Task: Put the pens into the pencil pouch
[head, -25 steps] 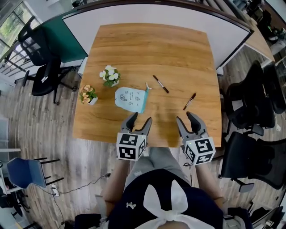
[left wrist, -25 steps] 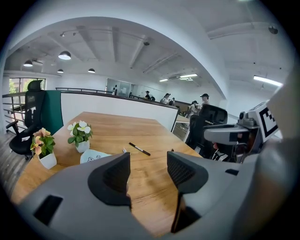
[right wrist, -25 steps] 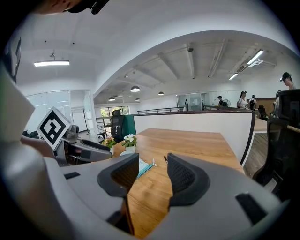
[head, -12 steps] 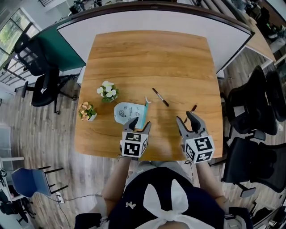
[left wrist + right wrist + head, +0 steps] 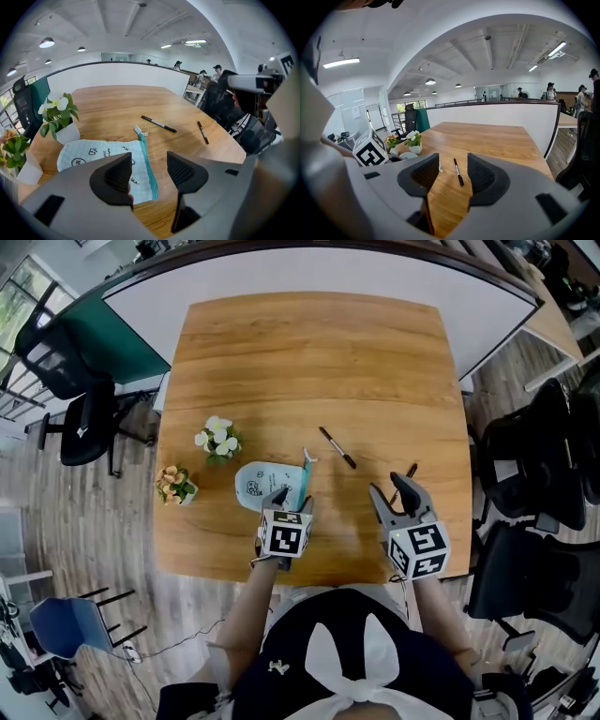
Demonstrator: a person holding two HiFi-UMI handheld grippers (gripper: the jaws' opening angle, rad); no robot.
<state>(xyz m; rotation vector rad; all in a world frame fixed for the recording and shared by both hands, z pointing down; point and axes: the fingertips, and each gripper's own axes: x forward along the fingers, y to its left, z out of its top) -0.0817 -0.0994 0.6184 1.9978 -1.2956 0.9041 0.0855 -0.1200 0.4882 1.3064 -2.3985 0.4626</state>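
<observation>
**Both grippers open and empty; pens lie loose on the table**

Left gripper (image 5: 149, 171): jaws moderately apart, nothing between them. It hangs low over the near right corner of the pencil pouch (image 5: 261, 484). In the head view its tips overlap the pouch's near edge, and whether they touch the fabric cannot be told. The pouch's teal zipper edge runs away from the gap between the jaws.

Right gripper (image 5: 449, 174): jaws apart to about the same width, gripping nothing. It sits at the near right part of the table (image 5: 309, 352), well right of the pouch.

Pouch: pale blue with small dark drawings, lying flat, zipper side to the right.

Black pen (image 5: 337, 446): flat on the wood beyond and to the right of the pouch, clear of both grippers. It shows through the right gripper's gap, farther off.

Brown pen (image 5: 202, 131): flat near the right edge, just beyond the right gripper's tips and partly covered by them in the head view.

White-flowered pot (image 5: 217, 440) and orange-flowered pot (image 5: 175, 485): both left of the pouch.
</observation>
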